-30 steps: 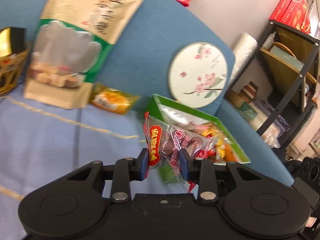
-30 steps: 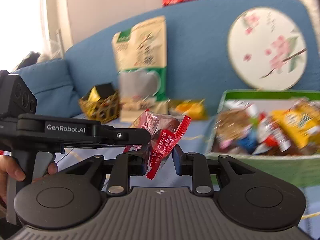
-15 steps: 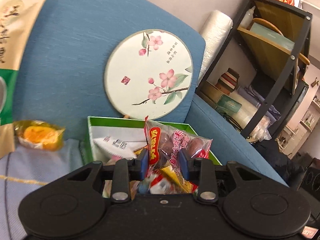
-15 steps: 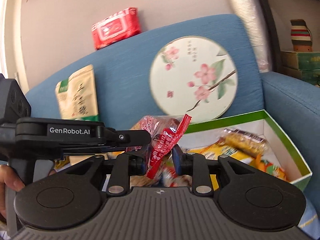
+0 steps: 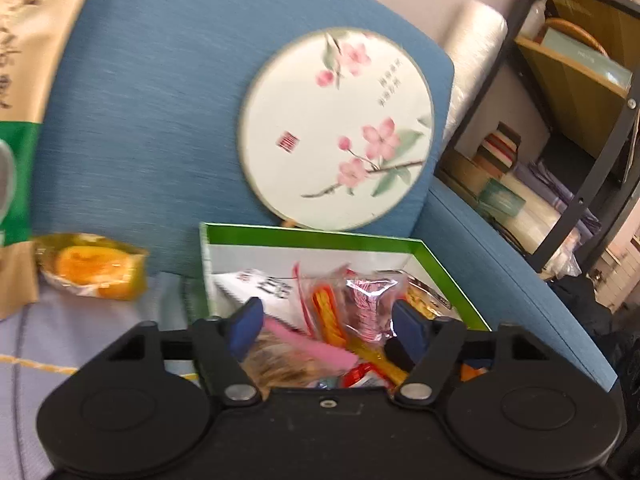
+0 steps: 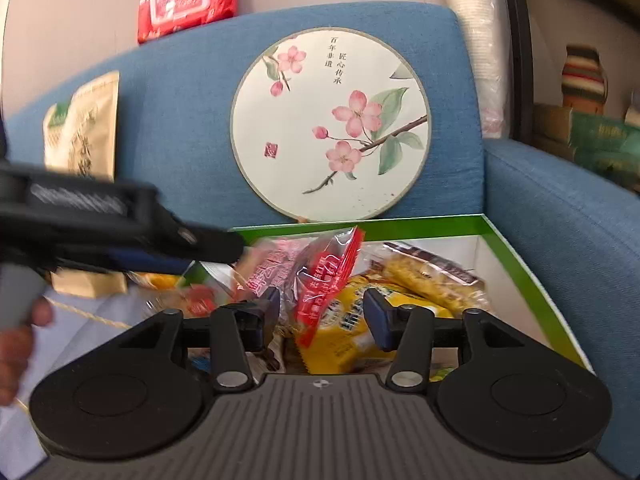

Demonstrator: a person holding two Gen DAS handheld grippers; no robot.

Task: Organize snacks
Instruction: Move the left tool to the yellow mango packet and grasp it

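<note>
A green box (image 5: 312, 234) with white walls, full of wrapped snacks, lies on the blue sofa. My left gripper (image 5: 328, 326) hangs over its near edge, jaws opening wide. A red clear packet (image 5: 362, 300) lies loose between them, on the pile, and neither pad presses it. My right gripper (image 6: 322, 312) is over the same box (image 6: 400, 224), jaws also opening. A second red packet (image 6: 320, 276) stands between its pads, ungripped, leaning toward the left one. One blurred black finger (image 6: 208, 242) of the left gripper reaches in from the left.
A round flower-painted fan (image 5: 336, 128) leans on the sofa back behind the box. An orange snack packet (image 5: 96, 270) lies on the seat to the left, by a tall tan and green pouch (image 6: 82, 132). A red wipes pack (image 6: 188, 0) tops the backrest. Shelves (image 5: 580, 80) stand at right.
Both grippers swung right from the open seat to over the green box. Each was shut on a red packet and has now opened and let its packet go.
</note>
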